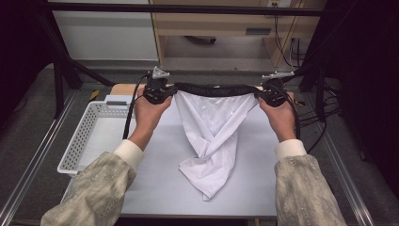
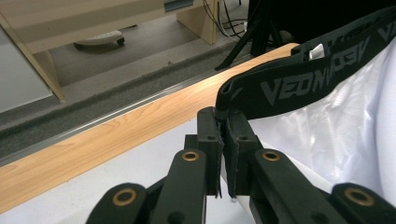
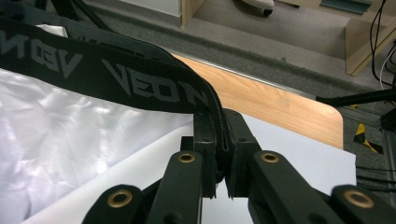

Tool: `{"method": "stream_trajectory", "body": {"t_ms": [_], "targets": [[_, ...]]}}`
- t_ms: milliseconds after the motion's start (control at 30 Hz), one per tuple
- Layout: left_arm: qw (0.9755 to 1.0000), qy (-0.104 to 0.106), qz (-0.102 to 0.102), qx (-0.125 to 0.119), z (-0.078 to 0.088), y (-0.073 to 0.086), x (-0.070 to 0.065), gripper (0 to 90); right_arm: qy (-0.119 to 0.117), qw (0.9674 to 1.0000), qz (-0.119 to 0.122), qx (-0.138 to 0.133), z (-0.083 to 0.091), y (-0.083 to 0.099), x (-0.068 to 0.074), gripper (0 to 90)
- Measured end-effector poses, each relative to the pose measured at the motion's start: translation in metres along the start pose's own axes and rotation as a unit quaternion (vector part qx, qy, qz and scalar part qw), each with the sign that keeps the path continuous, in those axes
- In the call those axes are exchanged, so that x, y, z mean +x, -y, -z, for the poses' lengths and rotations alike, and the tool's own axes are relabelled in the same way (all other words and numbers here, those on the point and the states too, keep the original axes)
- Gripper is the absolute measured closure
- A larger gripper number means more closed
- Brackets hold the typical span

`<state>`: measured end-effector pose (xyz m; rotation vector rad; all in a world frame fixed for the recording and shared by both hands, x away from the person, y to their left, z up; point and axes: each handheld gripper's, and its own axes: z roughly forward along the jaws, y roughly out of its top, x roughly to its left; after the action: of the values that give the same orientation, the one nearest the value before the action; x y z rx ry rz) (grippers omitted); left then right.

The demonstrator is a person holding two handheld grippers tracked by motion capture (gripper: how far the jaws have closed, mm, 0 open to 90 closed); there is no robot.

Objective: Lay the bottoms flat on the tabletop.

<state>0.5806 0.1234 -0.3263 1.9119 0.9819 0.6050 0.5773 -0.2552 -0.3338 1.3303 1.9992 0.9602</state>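
While both jaws clamp black waistband [image 1: 214, 89] taut, white shorts [image 1: 211, 141] hang twisted.

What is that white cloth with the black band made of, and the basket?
The white cloth looks like thin, slightly shiny fabric, perhaps synthetic: it drapes and glints. The black band seems woven elastic with grey letters. The basket looks like white plastic with a grid of holes.

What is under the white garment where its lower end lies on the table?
The garment hangs from its black waistband, held by both grippers; its lower end rests on the white table. What lies beneath the folded cloth is covered.
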Motion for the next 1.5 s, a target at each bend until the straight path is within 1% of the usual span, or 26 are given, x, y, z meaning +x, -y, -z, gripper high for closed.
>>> {"method": "stream_trajectory", "body": {"t_ms": [67,100,133,167,200,233,300,367,400,467,533,633,700,733,800,867,900,967,1033,1133,1200,1267,1367,1400,1433,1500], "targets": [[1.0,-0.002,-0.002,-0.007,-0.011,0.002,0.003,84.7,0.003,1.0,-0.004,0.004,-0.006,0.0,-0.001,82.9],[0.9999,-0.005,-0.006,-0.012,-0.017,0.005,0.005,81.8,0.01,0.9999,-0.007,0.001,-0.01,0.001,-0.002,78.1],[0.9999,-0.011,-0.004,-0.01,-0.022,0.007,0.006,76.0,0.018,0.9997,-0.014,-0.004,-0.014,0.002,-0.003,70.4],[0.9999,-0.013,0.004,-0.006,-0.025,0.008,0.007,71.7,0.021,0.9995,-0.024,-0.004,-0.017,0.004,-0.003,65.9],[0.9999,-0.011,0.007,-0.002,-0.027,0.01,0.006,67.4,0.022,0.9992,-0.033,0.003,-0.019,0.005,-0.002,61.6],[0.9999,-0.013,0.008,-0.003,-0.027,0.012,0.004,65.1,0.026,0.999,-0.036,0.007,-0.019,0.007,0.0,58.7],[0.9999,-0.012,0.0,-0.009,-0.022,0.016,0.0,62.0,0.026,0.9991,-0.033,0.005,-0.018,0.012,0.007,56.7],[0.9999,-0.011,-0.002,-0.011,-0.015,0.018,-0.005,57.9,0.018,0.9993,-0.033,-0.002,-0.014,0.02,0.013,54.9],[0.9998,-0.012,-0.002,-0.014,-0.011,0.02,-0.008,56.2,0.014,0.9993,-0.033,-0.007,-0.012,0.024,0.017,54.0],[0.9998,-0.013,-0.001,-0.017,-0.003,0.025,-0.013,54.5,0.004,0.9995,-0.031,-0.008,-0.008,0.033,0.026,52.4],[0.9998,-0.008,0.003,-0.019,0.006,0.032,-0.019,52.4,-0.007,0.9994,-0.033,-0.01,-0.004,0.044,0.037,50.8],[0.9998,-0.007,-0.005,-0.019,0.02,0.045,-0.03,51.2,-0.022,0.9992,-0.032,-0.009,0.004,0.06,0.053,49.0],[0.9997,-0.001,-0.001,-0.023,0.028,0.057,-0.039,49.5,-0.031,0.9989,-0.032,-0.008,0.01,0.071,0.063,47.3],[0.9998,0.004,-0.001,-0.021,0.032,0.064,-0.043,48.6,-0.033,0.9989,-0.032,-0.008,0.013,0.077,0.068,46.6],[0.9999,0.008,-0.004,-0.013,0.037,0.077,-0.053,45.9,-0.042,0.9986,-0.031,-0.004,0.019,0.09,0.078,44.9],[0.9998,0.019,0.0,-0.005,0.04,0.089,-0.06,42.8,-0.051,0.9983,-0.027,-0.004,0.023,0.102,0.087,43.7],[0.9997,0.024,0.0,-0.003,0.041,0.095,-0.064,41.6,-0.055,0.9981,-0.027,-0.003,0.026,0.108,0.092,43.3],[0.9996,0.023,-0.013,0.004,0.043,0.107,-0.072,39.5,-0.06,0.9979,-0.022,-0.006,0.029,0.118,0.099,42.8],[0.9994,0.033,-0.009,0.009,0.045,0.118,-0.079,36.8,-0.063,0.9976,-0.026,-0.01,0.032,0.128,0.106,43.9],[0.9987,0.043,-0.021,0.019,0.05,0.134,-0.091,36.3,-0.069,0.9966,-0.037,-0.026,0.039,0.142,0.115,46.2],[0.9986,0.041,-0.03,0.017,0.056,0.144,-0.1,36.0,-0.078,0.9958,-0.038,-0.029,0.044,0.149,0.123,47.2],[0.9981,0.039,-0.045,0.015,0.062,0.154,-0.107,36.0,-0.088,0.9953,-0.032,-0.024,0.048,0.156,0.133,48.5],[0.9978,0.039,-0.051,0.012,0.071,0.17,-0.113,36.1,-0.103,0.9945,-0.012,-0.016,0.051,0.164,0.149,52.2],[0.9978,0.037,-0.053,0.012,0.074,0.175,-0.113,36.4,-0.108,0.994,-0.01,-0.011,0.051,0.166,0.153,53.3],[0.9977,0.034,-0.057,0.015,0.076,0.18,-0.114,37.4,-0.113,0.9935,-0.009,-0.009,0.051,0.167,0.158,54.4],[0.9959,0.037,-0.073,0.037,0.078,0.183,-0.113,38.9,-0.121,0.9927,0.003,-0.004,0.05,0.167,0.167,57.6]]}}
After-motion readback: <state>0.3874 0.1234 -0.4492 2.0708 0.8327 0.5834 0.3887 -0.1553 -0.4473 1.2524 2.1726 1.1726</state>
